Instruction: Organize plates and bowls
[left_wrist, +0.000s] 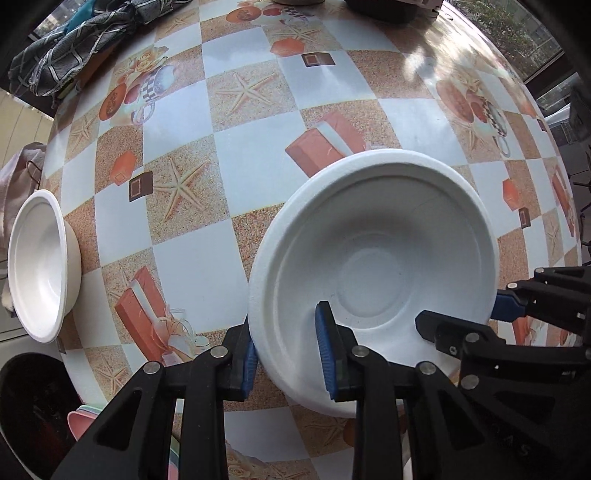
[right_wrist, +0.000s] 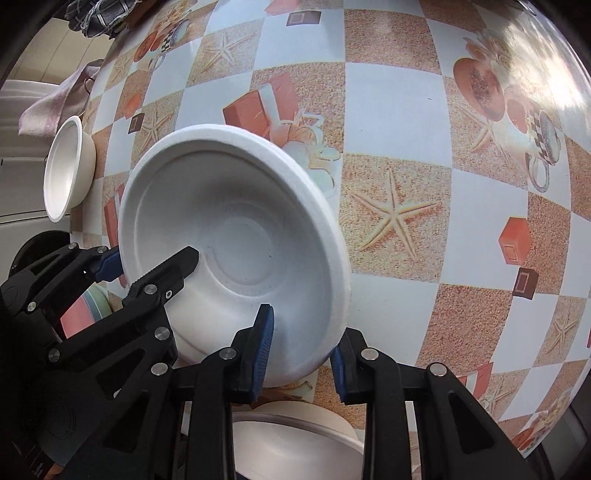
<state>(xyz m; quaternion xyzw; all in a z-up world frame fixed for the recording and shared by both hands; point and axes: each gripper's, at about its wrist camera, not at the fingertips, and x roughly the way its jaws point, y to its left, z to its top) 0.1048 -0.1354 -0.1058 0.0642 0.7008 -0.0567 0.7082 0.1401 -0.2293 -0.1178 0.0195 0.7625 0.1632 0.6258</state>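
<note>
A white foam bowl (left_wrist: 373, 251) hangs tilted above the patterned table (left_wrist: 229, 162), held by both grippers. My left gripper (left_wrist: 288, 358) is shut on its near rim, one blue pad outside the wall and one inside. My right gripper (right_wrist: 301, 354) is shut on the same bowl (right_wrist: 229, 229) at another part of the rim. Each gripper shows in the other's view: the right gripper (left_wrist: 461, 317) at the bowl's right side, the left gripper (right_wrist: 151, 260) at its left. A second white bowl (left_wrist: 40, 266) sits at the table's left edge.
A stack of pastel plates (right_wrist: 85, 310) lies below the left gripper. Another white dish (right_wrist: 295, 439) sits under the right gripper. A dark checked cloth (left_wrist: 74, 48) lies at the far left corner, a pinkish cloth (right_wrist: 55, 103) beyond the left edge.
</note>
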